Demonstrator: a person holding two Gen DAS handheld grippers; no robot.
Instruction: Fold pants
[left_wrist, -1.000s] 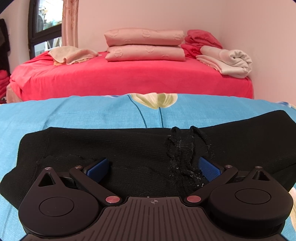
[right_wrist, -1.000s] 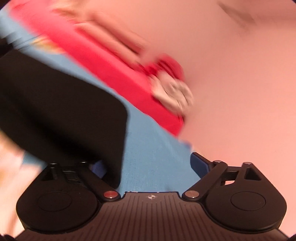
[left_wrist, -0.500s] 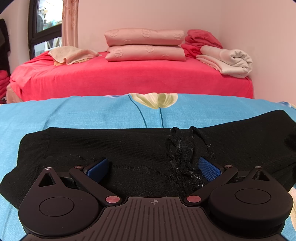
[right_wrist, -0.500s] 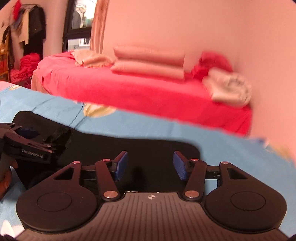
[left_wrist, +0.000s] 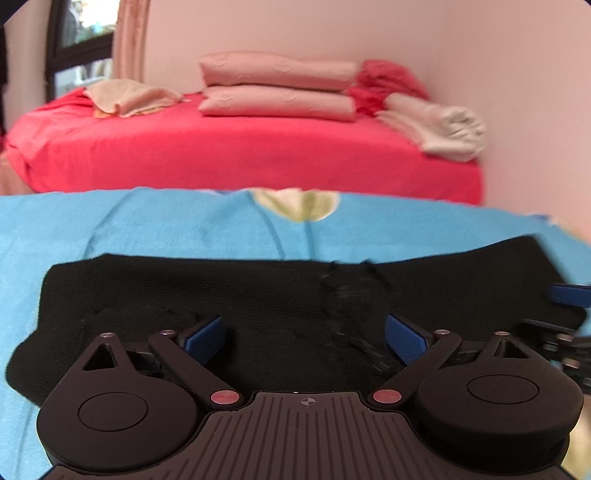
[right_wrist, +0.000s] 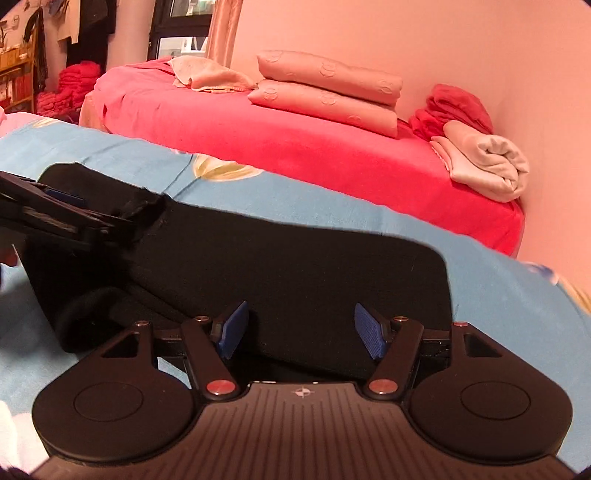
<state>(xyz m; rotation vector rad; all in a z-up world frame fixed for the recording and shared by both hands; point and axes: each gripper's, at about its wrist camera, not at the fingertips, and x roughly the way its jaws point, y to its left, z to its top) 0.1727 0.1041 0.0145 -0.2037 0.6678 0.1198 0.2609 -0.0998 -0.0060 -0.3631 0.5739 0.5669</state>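
Note:
The black pants lie flat across the blue flowered sheet, folded lengthwise, with a rough frayed patch near the middle. My left gripper is open and empty, low over the near edge of the pants. My right gripper is open and empty over the right end of the pants. The right gripper shows at the right edge of the left wrist view. The left gripper shows at the left edge of the right wrist view, beside the frayed patch.
A red bed stands behind, with stacked pink pillows, a beige towel, red cloth and a rolled white blanket. A pink wall runs along the right. A window is at far left.
My right gripper swung from a tilted, blurred pose to level over the right end of the pants, and its jaws closed partway then opened wider. The left gripper shifted slightly.

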